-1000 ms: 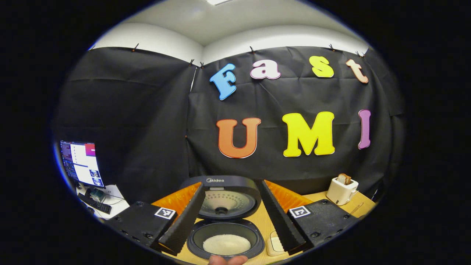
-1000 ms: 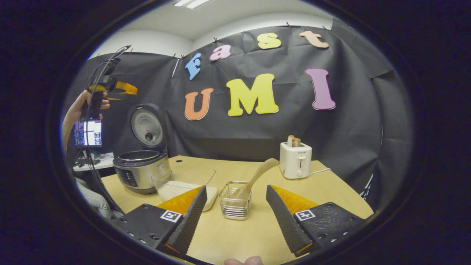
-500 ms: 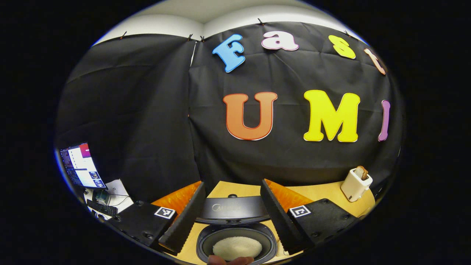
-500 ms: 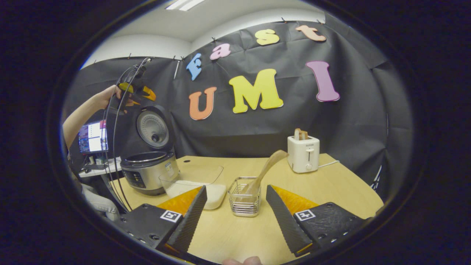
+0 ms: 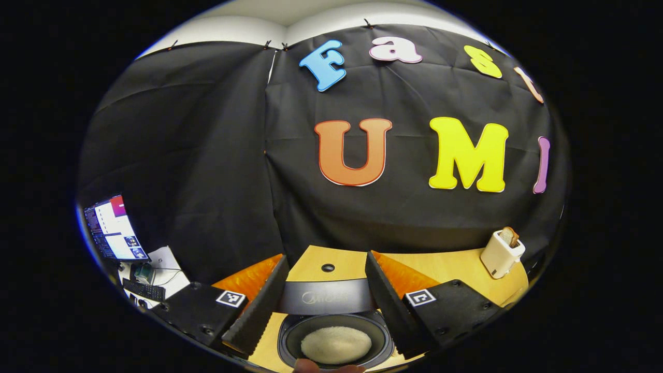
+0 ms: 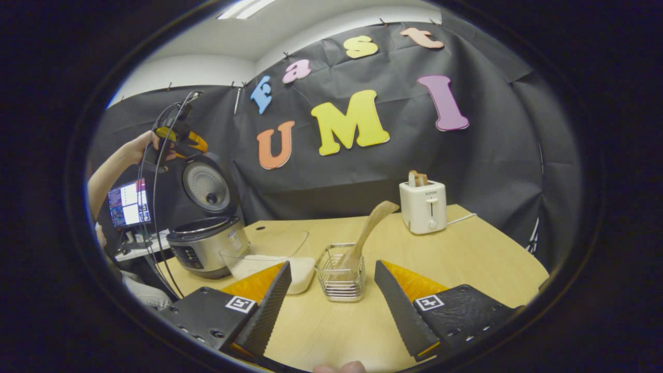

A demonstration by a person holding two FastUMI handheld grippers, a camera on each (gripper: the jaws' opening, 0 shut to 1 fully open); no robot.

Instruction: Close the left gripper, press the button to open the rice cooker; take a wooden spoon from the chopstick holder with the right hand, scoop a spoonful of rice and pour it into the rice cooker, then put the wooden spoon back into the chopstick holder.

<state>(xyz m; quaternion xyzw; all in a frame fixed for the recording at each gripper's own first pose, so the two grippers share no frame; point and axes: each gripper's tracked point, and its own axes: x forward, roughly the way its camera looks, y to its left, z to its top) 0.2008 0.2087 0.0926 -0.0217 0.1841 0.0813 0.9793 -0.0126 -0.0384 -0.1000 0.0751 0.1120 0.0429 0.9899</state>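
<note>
Ahead, wooden spoon [image 6: 366, 233] stands beyond the right tool [image 6: 331, 311], wide open, empty.

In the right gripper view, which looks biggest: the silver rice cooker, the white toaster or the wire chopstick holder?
1. Silver rice cooker, lid up.
2. and 3. White toaster and wire chopstick holder look alike; the holder sits nearer the camera, so I won't rank them.

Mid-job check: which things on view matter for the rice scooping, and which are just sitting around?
For the job:
- rice cooker, lid up, rice in its pot
- wooden spoon, standing in the chopstick holder
- clear dish of rice
- right gripper, open
- left gripper, open, above the cooker

Just lying about:
- toaster with bread
- monitor
</note>
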